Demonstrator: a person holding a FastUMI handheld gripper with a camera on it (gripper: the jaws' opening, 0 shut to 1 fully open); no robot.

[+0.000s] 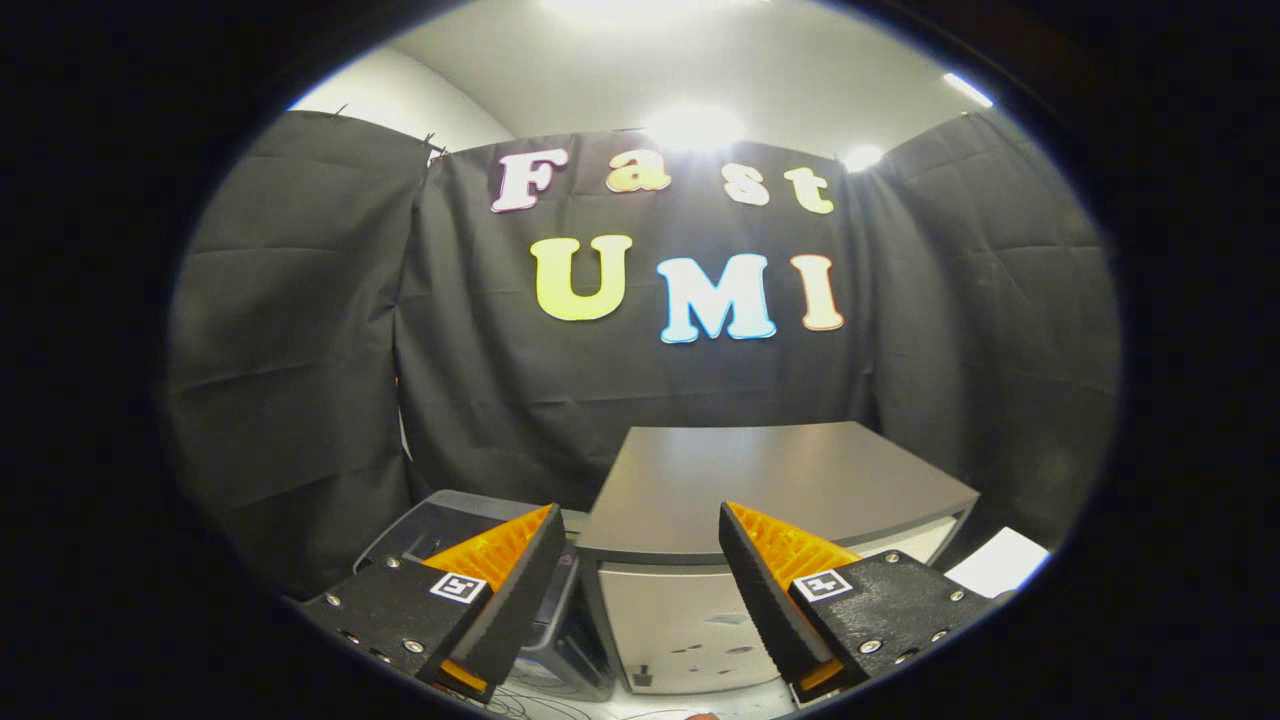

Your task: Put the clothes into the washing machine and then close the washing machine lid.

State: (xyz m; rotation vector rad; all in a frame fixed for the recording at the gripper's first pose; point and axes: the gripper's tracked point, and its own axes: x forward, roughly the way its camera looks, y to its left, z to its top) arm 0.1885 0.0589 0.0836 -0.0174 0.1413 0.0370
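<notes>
While the gripper point(636, 507) hung at lower centre with its fingers spread on nothing, the washing machine point(690, 620) stood just beyond them, its lid point(780, 480) flat and shut (dark bin point(455, 508) at its left), fitting either a finished load or one still to come.

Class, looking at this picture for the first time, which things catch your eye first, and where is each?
The gripper is open, its fingers spread with nothing between them. Just beyond them stands a boxy washing machine with a flat dark lid. A dark bin sits beside it, behind one finger.
</notes>
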